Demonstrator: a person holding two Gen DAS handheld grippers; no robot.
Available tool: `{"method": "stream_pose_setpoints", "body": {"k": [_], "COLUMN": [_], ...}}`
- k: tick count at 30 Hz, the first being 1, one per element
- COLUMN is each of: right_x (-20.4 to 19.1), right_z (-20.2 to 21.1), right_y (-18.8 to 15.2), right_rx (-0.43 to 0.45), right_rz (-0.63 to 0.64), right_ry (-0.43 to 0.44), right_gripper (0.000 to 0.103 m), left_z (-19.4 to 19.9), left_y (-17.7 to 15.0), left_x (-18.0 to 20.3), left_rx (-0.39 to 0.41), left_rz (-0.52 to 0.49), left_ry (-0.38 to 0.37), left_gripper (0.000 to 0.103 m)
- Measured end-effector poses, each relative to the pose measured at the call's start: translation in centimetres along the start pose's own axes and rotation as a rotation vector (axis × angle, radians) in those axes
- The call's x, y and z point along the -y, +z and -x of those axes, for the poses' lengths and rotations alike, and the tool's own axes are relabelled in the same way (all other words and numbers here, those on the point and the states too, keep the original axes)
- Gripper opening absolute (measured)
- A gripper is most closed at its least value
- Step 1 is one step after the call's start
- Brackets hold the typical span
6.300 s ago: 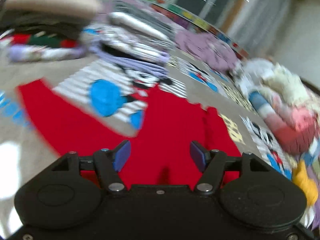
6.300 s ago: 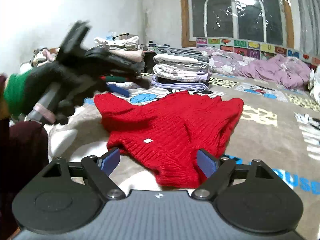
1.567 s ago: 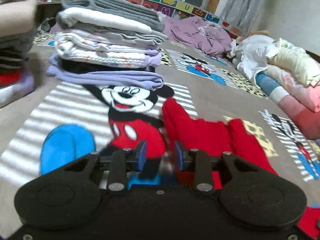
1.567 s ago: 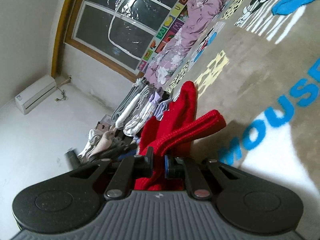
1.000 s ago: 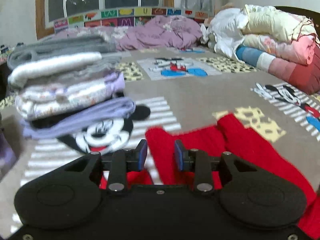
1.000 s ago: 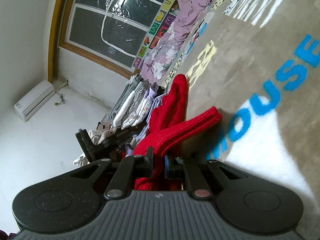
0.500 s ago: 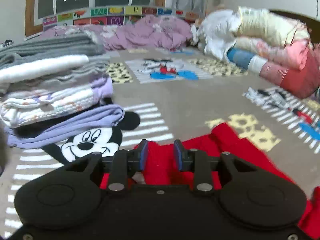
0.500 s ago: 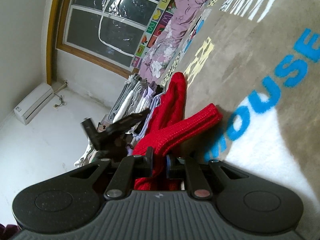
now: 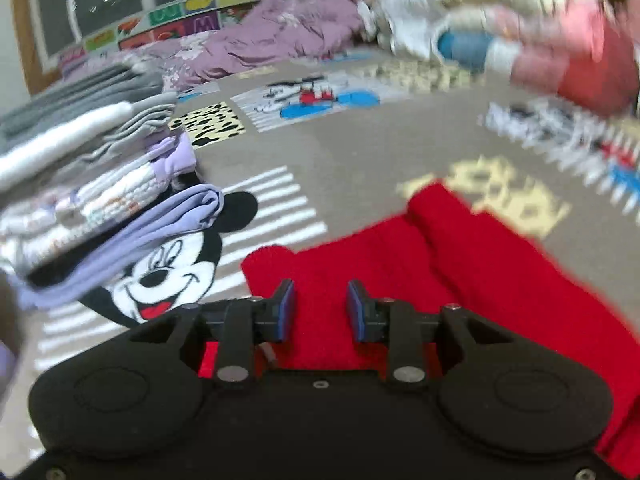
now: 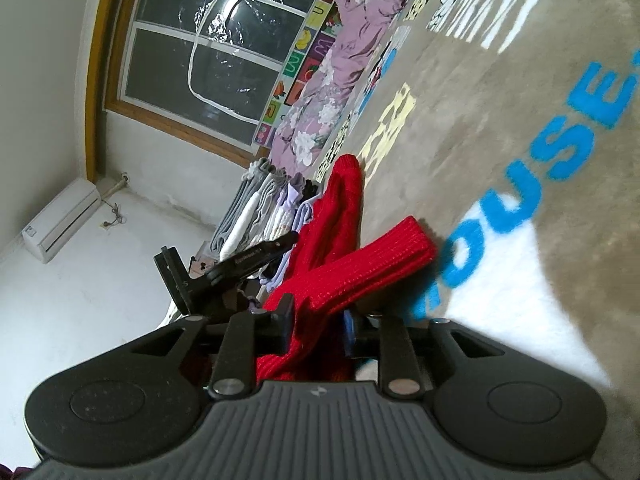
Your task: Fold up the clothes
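A red knit sweater (image 9: 460, 276) lies on the cartoon-print blanket (image 9: 340, 152). My left gripper (image 9: 320, 312) is low over its near left corner. Its pads stand a narrow gap apart and red knit fills that gap, so it reads as shut on the sweater. The right wrist view is rolled sideways. There my right gripper (image 10: 318, 320) has a thick fold of the red sweater (image 10: 360, 264) between its jaws, which are opening, with a blue pad showing beside the cloth. A sleeve sticks out past the fingers. The left gripper (image 10: 224, 276) shows beyond, at the sweater's far side.
A stack of folded clothes (image 9: 92, 184) stands close to the left of the sweater. Purple bedding (image 9: 280, 40) lies along the window wall. Rolled quilts (image 9: 540, 32) are piled at the far right. Bare blanket (image 10: 500, 120) stretches beyond the sweater.
My right gripper's fingers have parted around the red fold. The left gripper has dropped lower over the sweater and tilted further down; its gap is unchanged.
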State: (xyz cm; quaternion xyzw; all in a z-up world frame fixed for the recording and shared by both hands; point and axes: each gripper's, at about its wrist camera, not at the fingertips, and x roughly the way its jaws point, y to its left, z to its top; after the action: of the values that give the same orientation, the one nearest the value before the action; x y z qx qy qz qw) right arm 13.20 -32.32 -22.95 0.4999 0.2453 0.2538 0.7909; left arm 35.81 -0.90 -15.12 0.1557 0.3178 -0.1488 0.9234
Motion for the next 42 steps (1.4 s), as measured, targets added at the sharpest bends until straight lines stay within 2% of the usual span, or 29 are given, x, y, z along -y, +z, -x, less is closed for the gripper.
{"method": "stream_pose_setpoints", "body": {"k": [2,4,6,8,9,12,14,17,22,23,25,27,30,33,35,37,38,42], "right_x": [0.1,0.0,0.0,0.0,0.1,0.1,0.2,0.1,0.2,0.2,0.2,0.2,0.2,0.3,0.3,0.3,0.3,0.3], "right_z": [-0.2,-0.4,-0.4,-0.3,-0.3,-0.4,-0.4,-0.4,-0.4,-0.5,-0.5,-0.5,-0.5,-0.5,-0.5,-0.5,-0.5,-0.7], "right_y": [0.1,0.1,0.2,0.1,0.1,0.2,0.1,0.2,0.3,0.2,0.3,0.3,0.4,0.5,0.5,0.4,0.4,0.4], "right_rx": [-0.005,-0.007,-0.006,-0.005,-0.005,-0.007,-0.007,-0.007,-0.009,-0.01,-0.011,-0.012,-0.012,-0.013,-0.014,-0.013,-0.014,-0.015], "right_rz": [-0.003,-0.005,-0.01,-0.013,-0.014,-0.016,-0.015,-0.014,-0.015,-0.015,-0.016,-0.017,-0.017,-0.021,-0.021,-0.02,-0.02,-0.019], "right_ry": [-0.002,-0.003,-0.004,-0.003,-0.001,0.003,0.001,0.0,-0.001,-0.001,-0.002,-0.002,-0.002,0.002,0.002,0.001,0.0,-0.002], "right_gripper": [0.026,0.026,0.026,0.026,0.026,0.026,0.026,0.026,0.026,0.026,0.026,0.026,0.026,0.026,0.026,0.026,0.026,0.026], "left_z": [-0.7,-0.7,0.2,1.7,1.9,1.4,0.7,1.5,-0.9,-1.3,-1.4,-0.9,1.1,1.8,0.6,-0.7,-0.8,1.4], "left_y": [-0.2,-0.4,-0.6,-0.9,-1.0,-1.0,-0.9,0.0,0.3,0.2,0.0,-0.4,-1.8,-2.8,-2.7,-2.2,-2.1,-1.6], "left_x": [0.1,-0.6,-1.9,-3.2,-3.5,-3.8,-3.3,-1.6,2.5,2.4,0.9,-1.7,-4.8,-5.8,-5.7,-4.7,-4.5,-5.2], "left_rx": [-0.02,-0.012,0.04,0.135,0.151,0.13,0.079,0.093,-0.043,-0.055,-0.042,0.0,0.121,0.172,0.129,0.058,0.054,0.116], "left_rz": [-0.008,0.053,0.175,0.319,0.352,0.379,0.344,0.219,-0.178,-0.186,-0.074,0.122,0.402,0.526,0.529,0.46,0.447,0.479], "left_ry": [0.014,0.002,-0.034,-0.095,-0.104,-0.082,-0.06,-0.034,0.098,0.101,0.065,0.02,-0.065,-0.119,-0.151,-0.143,-0.143,-0.136], "left_gripper": [0.029,0.024,0.006,0.005,0.005,0.005,0.005,0.024,0.025,0.025,0.022,0.004,0.004,0.004,0.004,0.005,0.009,0.009]}}
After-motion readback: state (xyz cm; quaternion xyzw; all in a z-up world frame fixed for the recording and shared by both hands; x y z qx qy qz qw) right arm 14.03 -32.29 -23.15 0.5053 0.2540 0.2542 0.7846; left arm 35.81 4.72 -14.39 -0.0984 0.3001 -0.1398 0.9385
